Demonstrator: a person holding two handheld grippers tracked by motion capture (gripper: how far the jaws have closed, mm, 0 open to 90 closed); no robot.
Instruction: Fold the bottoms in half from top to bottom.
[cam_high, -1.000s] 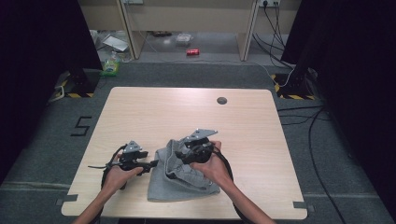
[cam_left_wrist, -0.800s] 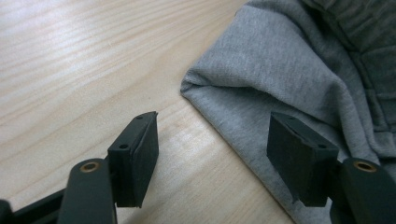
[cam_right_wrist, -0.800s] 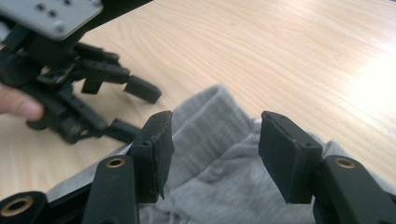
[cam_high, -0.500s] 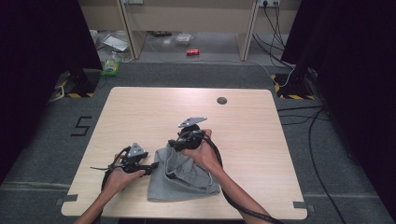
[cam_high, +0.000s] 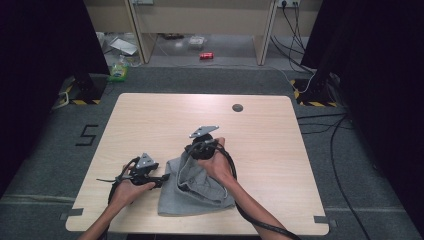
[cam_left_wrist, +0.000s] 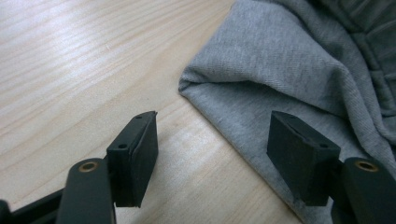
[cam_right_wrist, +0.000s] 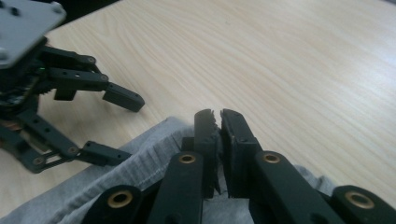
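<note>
High view: a person seated at a pale wooden desk (cam_high: 150, 115) works a crumpled grey knit garment (cam_high: 197, 187), possibly a sweatshirt, that lies near the desk's front edge, between the two forearms. The right tongs (cam_high: 192, 150), carrying a grey three-cornered plate, sit at the garment's far edge and have just been closing; in the right gripper view the two black jaws stand pressed together with a fold of grey cloth (cam_right_wrist: 140, 161) pinched between them. The left tongs (cam_high: 167, 178) rest low on the desk just beside the garment's left edge, their jaws released and spread; in the left gripper view one jaw stands over bare wood and the other over the cloth's hem (cam_left_wrist: 243, 100), with a folded corner of the fabric lying ahead of them, not gripped. A small dark round disc (cam_high: 237, 107) sits in the desk's far right part, well apart from the garment. A red can (cam_high: 206, 55) lies on the floor beyond the desk.
</note>
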